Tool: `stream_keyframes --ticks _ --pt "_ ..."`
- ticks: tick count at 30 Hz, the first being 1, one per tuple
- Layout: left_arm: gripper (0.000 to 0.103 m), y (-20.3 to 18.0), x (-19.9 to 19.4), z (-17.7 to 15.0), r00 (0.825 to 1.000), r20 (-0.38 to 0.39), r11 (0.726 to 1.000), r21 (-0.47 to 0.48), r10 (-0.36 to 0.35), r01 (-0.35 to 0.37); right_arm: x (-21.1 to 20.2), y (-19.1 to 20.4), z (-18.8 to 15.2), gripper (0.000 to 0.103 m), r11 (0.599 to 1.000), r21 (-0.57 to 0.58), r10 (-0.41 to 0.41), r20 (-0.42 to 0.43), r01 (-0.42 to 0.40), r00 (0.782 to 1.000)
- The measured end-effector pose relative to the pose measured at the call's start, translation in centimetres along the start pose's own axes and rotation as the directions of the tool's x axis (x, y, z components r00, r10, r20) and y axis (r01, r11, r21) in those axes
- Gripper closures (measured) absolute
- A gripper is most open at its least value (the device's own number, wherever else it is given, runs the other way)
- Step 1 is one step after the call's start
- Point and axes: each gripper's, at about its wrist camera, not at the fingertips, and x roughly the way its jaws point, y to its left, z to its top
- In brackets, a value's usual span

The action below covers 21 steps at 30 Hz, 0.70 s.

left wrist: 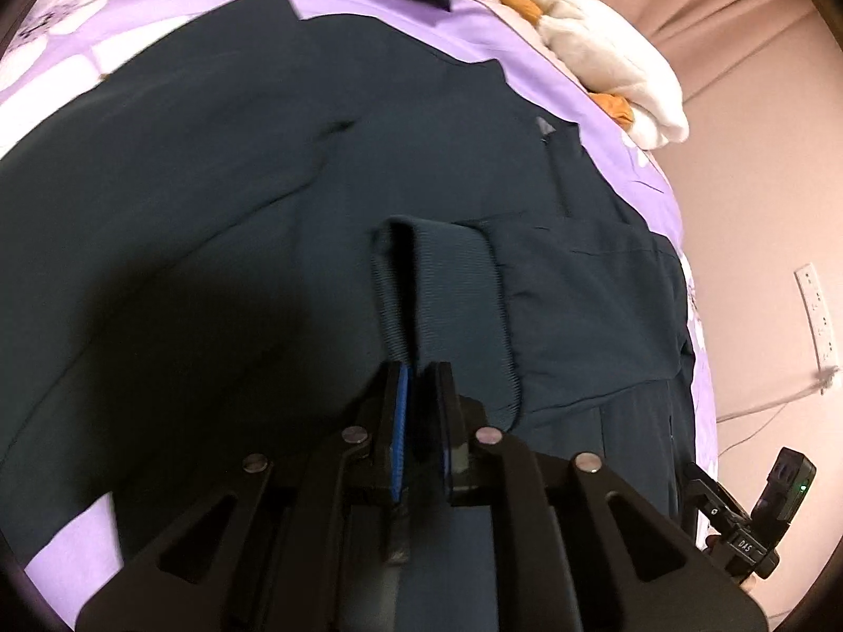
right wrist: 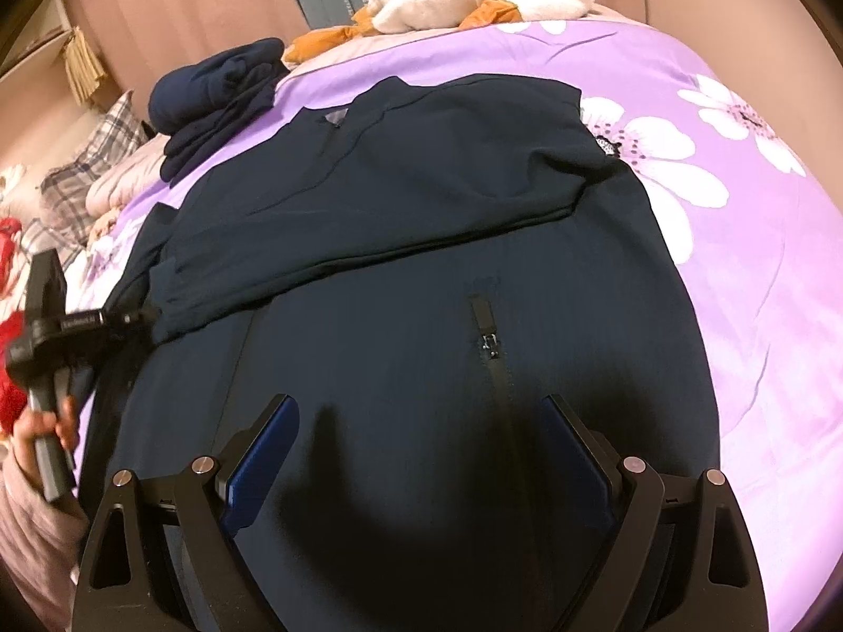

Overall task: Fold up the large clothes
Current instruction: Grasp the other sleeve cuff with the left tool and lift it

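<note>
Your left gripper (left wrist: 421, 368) is clamped on the ribbed cuff (left wrist: 442, 310) of the sleeve, which lies across the dark jacket (right wrist: 421, 326) spread flat on the purple flowered bedspread (right wrist: 711, 263). Keep that pinch firm and lay the sleeve straight across the chest, so the cuff lands flat and not rolled (its edge is curling up a little at the moment). Lower it onto the cloth before you let go, rather than dropping it from above.

Further right, your right gripper (right wrist: 421, 421) hangs with its jaws wide apart over the jacket's front, just beside the zip pocket (right wrist: 487, 326), holding nothing. Use it to press or steady the body, so it likely won't drag toward the folded navy pile (right wrist: 211, 95).
</note>
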Motion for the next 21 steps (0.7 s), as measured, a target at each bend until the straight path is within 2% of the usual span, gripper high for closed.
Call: stream_keyframes --ticks 1,5,7,9,11,13,16,21 --pt "0.096 0.0 -0.4 -0.2 1.000 -0.001 1.000 0.004 0.013 -0.013 -0.1 0.1 0.0 0.012 1.000 -0.006 -0.001 0.003 0.001 1.000" --pt "0.095 -1.1 -2.3 -0.7 0.999 0.032 0.999 0.038 0.022 -0.023 -0.6 -0.1 0.8 0.011 0.999 -0.034 -0.018 0.027 0.019 0.999" --pt "0.090 -2.2 -3.2 -0.4 0.998 0.069 0.999 0.053 0.004 -0.007 -0.6 -0.3 1.4 0.011 0.999 -0.036 -0.020 0.038 0.022 0.999" --pt "0.078 -3.4 -3.4 0.1 0.995 0.104 0.997 0.073 -0.002 -0.005 -0.5 -0.2 2.3 0.011 0.999 -0.033 -0.012 0.053 0.014 0.999" --pt "0.077 -4.5 -3.3 0.8 0.993 0.119 0.996 0.092 -0.010 -0.001 0.1 -0.1 3.6 0.011 0.999 -0.031 -0.006 0.069 0.008 0.998" --pt "0.077 -5.6 -2.1 1.6 0.993 0.116 0.994 0.105 -0.018 0.006 0.9 0.2 4.8 0.011 0.999 -0.034 -0.001 0.077 0.003 0.997" --pt "0.078 -6.6 0.0 2.4 0.994 0.109 0.992 0.124 0.019 -0.032 2.5 1.2 6.4 0.012 0.998 -0.059 0.000 0.091 0.006 0.996" --pt "0.078 -5.6 2.1 1.8 0.995 0.067 0.987 0.137 0.079 -0.087 5.4 2.2 7.9 0.012 0.994 -0.103 -0.031 0.089 0.040 0.996"
